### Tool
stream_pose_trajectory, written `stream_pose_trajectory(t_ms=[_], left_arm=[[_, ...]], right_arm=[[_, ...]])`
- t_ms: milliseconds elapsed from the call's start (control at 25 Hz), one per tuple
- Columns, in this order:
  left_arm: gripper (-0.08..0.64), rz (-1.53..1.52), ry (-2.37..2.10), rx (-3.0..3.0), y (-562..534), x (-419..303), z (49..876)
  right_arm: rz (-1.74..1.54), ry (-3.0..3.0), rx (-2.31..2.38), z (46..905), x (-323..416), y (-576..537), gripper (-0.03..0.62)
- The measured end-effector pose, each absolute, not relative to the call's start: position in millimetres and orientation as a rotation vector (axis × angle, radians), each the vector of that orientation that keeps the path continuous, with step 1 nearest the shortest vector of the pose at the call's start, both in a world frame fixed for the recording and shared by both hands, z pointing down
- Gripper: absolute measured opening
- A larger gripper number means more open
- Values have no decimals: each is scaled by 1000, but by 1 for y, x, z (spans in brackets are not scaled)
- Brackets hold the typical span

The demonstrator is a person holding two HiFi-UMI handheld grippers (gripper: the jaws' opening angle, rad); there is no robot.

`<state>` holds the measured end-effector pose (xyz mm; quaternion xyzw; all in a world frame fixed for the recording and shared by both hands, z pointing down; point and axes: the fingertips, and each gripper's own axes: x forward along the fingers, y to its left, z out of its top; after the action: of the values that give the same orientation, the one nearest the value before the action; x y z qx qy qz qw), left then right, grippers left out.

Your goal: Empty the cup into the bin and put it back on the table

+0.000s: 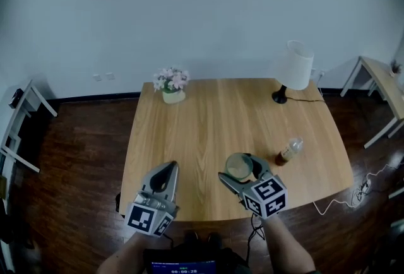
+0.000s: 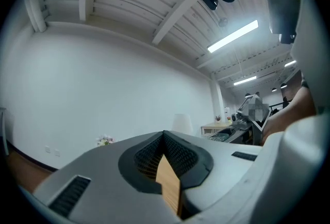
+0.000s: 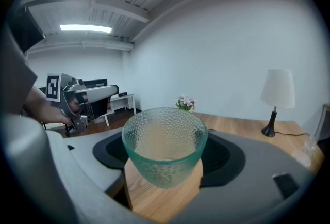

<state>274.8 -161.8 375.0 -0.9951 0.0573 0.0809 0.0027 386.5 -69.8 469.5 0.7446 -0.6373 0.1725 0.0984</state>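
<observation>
A green dimpled glass cup stands upright between the jaws of my right gripper, just over the front part of the wooden table. In the right gripper view the cup fills the gap and both pads press on its sides, so my right gripper is shut on it. Its inside looks pale; I cannot tell whether anything is in it. My left gripper hovers at the table's front left corner, shut and holding nothing. In its own view my left gripper has its jaws together. No bin is in view.
A small bottle lies right of the cup. A white lamp stands at the back right, a flower pot at the back left. A side table is at the right, a white rack at the left, a cable on the floor.
</observation>
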Motion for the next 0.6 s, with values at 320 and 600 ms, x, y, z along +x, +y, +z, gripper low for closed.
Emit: stream_pose_trajectory(t_ms=[320,600], left_arm=[[-9,116,159,-3183,-163,286,427],[-9,-21,106,-3236,-145,293,476]], right_arm=[[676,-1851,2204,546,376,-61,394],[671,-1820,2120,601,361,-57,394]])
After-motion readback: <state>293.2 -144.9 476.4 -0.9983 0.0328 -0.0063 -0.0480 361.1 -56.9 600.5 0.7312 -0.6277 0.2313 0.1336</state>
